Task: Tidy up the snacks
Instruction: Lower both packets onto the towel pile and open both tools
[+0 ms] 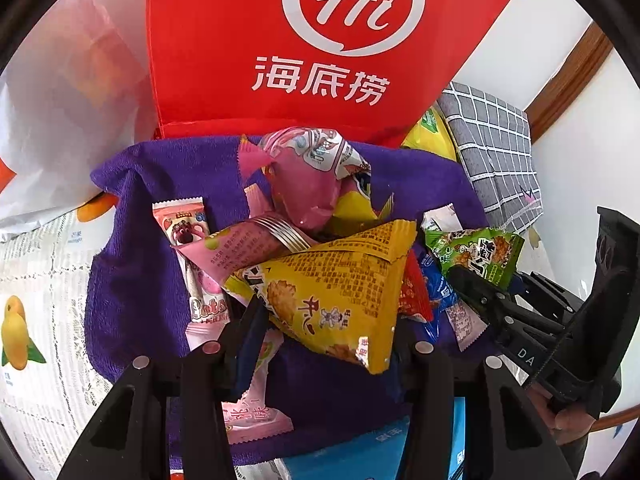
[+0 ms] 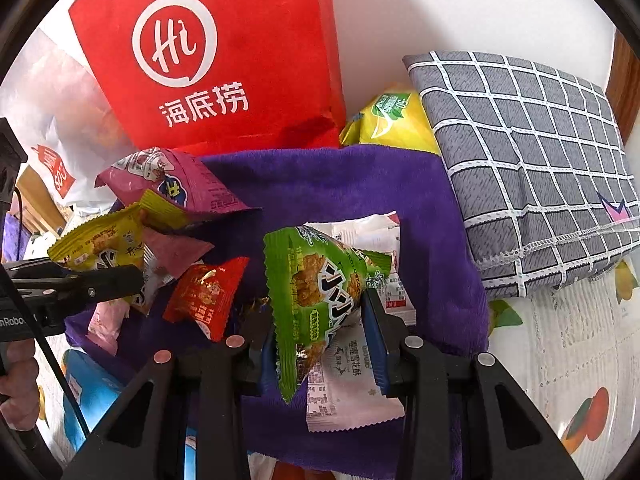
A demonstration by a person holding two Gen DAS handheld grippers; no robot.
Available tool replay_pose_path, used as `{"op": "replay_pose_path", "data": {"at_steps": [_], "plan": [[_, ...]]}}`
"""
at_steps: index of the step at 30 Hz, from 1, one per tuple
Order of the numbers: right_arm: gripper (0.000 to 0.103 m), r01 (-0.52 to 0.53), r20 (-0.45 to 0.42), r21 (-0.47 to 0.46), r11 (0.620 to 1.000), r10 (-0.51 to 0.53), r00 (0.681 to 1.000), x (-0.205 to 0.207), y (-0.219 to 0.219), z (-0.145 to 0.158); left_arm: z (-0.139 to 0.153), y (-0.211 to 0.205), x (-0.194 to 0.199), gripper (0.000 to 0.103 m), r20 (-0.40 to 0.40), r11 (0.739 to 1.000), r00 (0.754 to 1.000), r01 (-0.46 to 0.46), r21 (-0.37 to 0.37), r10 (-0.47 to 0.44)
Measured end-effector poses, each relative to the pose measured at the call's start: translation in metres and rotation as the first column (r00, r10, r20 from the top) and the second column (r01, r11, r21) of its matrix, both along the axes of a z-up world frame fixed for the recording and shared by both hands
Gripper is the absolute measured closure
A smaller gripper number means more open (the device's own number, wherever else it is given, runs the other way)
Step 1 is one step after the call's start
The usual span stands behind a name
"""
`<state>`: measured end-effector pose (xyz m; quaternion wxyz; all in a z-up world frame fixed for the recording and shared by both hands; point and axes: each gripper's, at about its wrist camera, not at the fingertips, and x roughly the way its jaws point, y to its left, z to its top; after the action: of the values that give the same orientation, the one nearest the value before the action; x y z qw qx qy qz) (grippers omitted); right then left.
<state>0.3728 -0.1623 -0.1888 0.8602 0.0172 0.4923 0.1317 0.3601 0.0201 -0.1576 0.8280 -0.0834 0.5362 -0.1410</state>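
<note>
Several snack packets lie on a purple towel, which also shows in the right wrist view. My left gripper is shut on a yellow triangular snack packet, also seen in the right wrist view. My right gripper is shut on a green triangular snack packet, which the left wrist view shows at the right. A pink packet, a red packet, a Lotso strawberry bar and a white flat packet lie on the towel.
A red Haidilao paper bag stands behind the towel. A grey checked cushion lies at the right, with a yellow pack beside it. A white plastic bag is at the left. A blue box lies at the front. A fruit-print tablecloth covers the table.
</note>
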Motion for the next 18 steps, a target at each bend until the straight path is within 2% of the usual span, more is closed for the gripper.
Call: {"op": "replay_pose_path", "data": {"at_steps": [13, 18], "plan": [[0.065, 0.025, -0.020, -0.022, 0.999, -0.025, 0.999, -0.011, -0.001, 0.004, 0.000, 0.002, -0.008, 0.054, -0.013, 1.000, 1.000, 0.006, -0.019, -0.007], [0.061, 0.026, 0.001, -0.031, 0.999, -0.026, 1.000, -0.024, -0.001, 0.015, 0.006, 0.006, -0.011, 0.048, -0.003, 1.000, 1.000, 0.016, -0.018, -0.016]]}}
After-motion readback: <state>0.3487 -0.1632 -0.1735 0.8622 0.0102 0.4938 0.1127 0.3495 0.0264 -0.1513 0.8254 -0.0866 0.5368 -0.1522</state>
